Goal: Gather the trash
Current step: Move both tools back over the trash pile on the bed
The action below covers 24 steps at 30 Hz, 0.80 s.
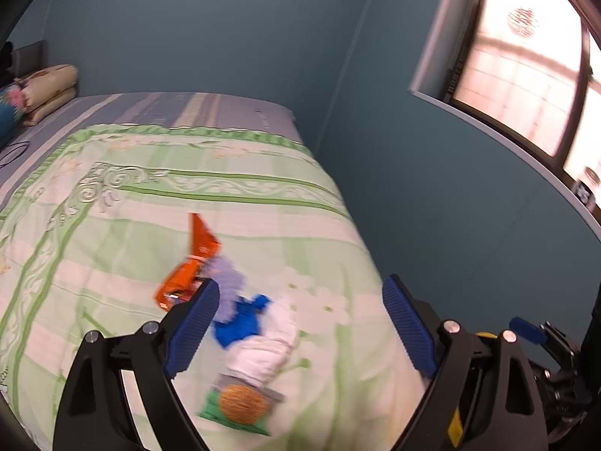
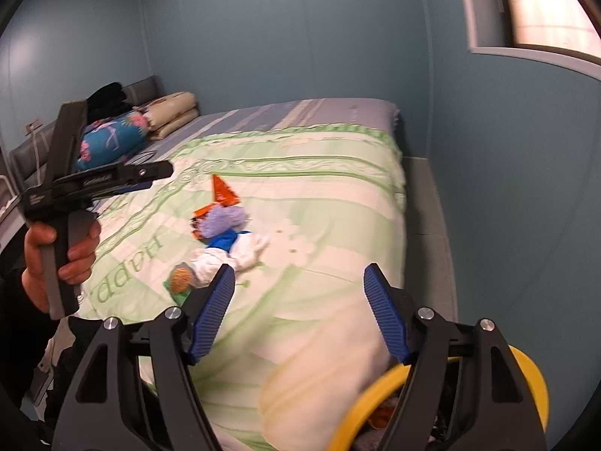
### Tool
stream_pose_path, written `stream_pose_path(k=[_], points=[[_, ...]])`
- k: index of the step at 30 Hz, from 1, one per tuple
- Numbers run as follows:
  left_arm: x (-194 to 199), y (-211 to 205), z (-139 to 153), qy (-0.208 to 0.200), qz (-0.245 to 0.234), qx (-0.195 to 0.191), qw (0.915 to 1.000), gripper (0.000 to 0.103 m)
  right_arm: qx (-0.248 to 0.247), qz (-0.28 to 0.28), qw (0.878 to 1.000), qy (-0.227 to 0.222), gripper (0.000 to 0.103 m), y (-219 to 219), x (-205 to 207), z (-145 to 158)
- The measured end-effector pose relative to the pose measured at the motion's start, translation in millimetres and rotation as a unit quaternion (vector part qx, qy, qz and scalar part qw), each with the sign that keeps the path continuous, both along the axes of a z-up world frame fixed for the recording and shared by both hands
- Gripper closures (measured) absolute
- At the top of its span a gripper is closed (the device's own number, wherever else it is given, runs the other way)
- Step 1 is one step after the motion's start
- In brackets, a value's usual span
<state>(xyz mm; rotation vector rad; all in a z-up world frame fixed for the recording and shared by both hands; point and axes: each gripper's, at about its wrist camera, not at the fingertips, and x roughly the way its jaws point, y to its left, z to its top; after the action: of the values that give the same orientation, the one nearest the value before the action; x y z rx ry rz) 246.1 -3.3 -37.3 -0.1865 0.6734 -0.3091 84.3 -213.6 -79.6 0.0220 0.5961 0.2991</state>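
Both grippers hang over the near end of a bed, jaws apart and nothing between the pads. From the left wrist view, the left gripper (image 1: pixel 300 323) stands wide open, and the trash lies on the quilt (image 1: pixel 112 248) right ahead of it, framed by the two blue pads but lower, untouched. From the right wrist view, the right gripper (image 2: pixel 298 308) is open as well, less wide, and empty; the trash sits ahead and to the left of its left finger. Below that gripper, at the near right corner of the bed, the yellow rim of a bin (image 2: pixel 375 406) shows, with scraps inside too blurred to name.

The trash runs in a loose line along the quilt, nearer the right edge of the bed than the left. Nearest is a green packet (image 1: pixel 236 406) with a round brown picture on it. Touching it beyond is a white wad (image 1: pixel 266 353), then a blue scrap (image 1: pixel 240 323), then a lilac crumple (image 1: pixel 225 282), and farthest an orange wrapper (image 1: pixel 191 259) with one corner sticking up.

To the left in the right wrist view, a hand (image 2: pixel 56 255) grips the handle of the left gripper, held above the left side of the bed.

Farther on, pillows (image 2: pixel 150 124) are piled at the far left corner against a grey headboard (image 2: pixel 146 88). Blue walls (image 1: pixel 210 30) stand behind, with a window (image 1: pixel 526 67) on the right.
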Motion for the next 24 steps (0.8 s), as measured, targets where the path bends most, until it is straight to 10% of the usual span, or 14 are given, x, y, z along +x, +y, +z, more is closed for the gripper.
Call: stream_pose_path(k=[24], points=[[88,83,-62,0.063,0.077,0.004,0.995,0.018,-0.016,0.138,0.987,0.085,0.033,139,65,-64]])
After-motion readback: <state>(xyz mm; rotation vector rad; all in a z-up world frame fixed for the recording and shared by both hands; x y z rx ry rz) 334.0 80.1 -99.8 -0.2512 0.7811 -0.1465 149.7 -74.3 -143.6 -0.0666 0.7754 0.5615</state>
